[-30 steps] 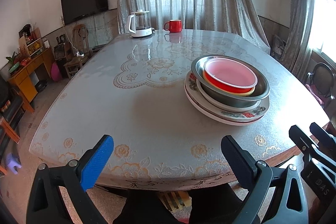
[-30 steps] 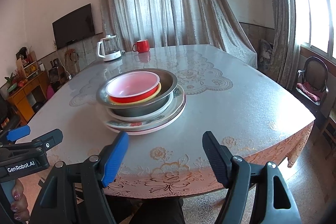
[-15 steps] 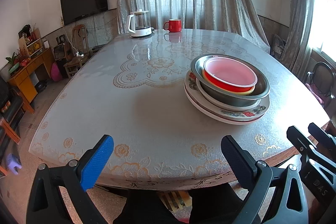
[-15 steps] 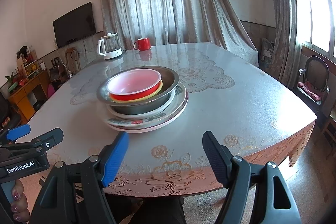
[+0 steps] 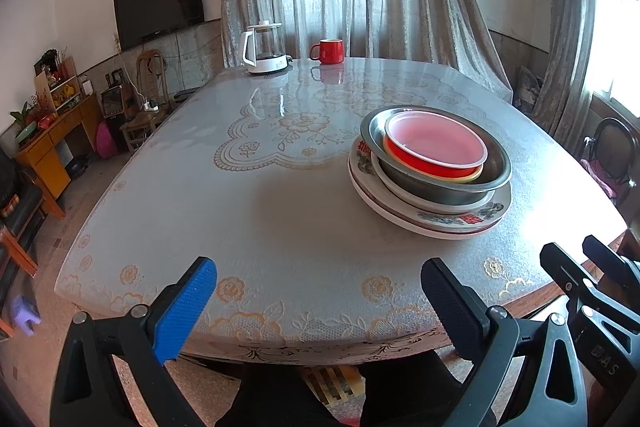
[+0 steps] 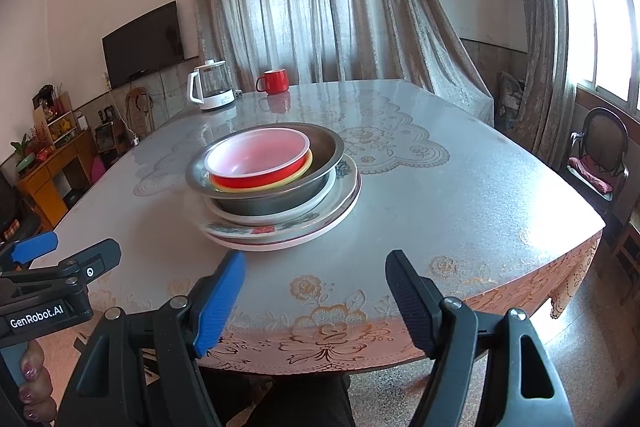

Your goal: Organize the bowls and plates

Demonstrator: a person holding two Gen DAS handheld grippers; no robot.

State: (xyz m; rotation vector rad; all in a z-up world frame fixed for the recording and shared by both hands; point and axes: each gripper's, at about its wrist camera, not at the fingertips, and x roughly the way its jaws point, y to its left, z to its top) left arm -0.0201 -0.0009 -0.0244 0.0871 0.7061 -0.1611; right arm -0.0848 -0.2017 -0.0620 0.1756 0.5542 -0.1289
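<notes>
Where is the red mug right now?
The red mug stands at the table's far edge, just right of the white kettle in both views, well beyond the stacked dishes.

Metal bowl (image 6: 280, 203) hiding most of plates (image 6: 344, 199) beneath; plate count unclear. Yellow bowl (image 6: 306, 165) showing rim only. Frame edge cropping right gripper (image 5: 600, 291).
</notes>
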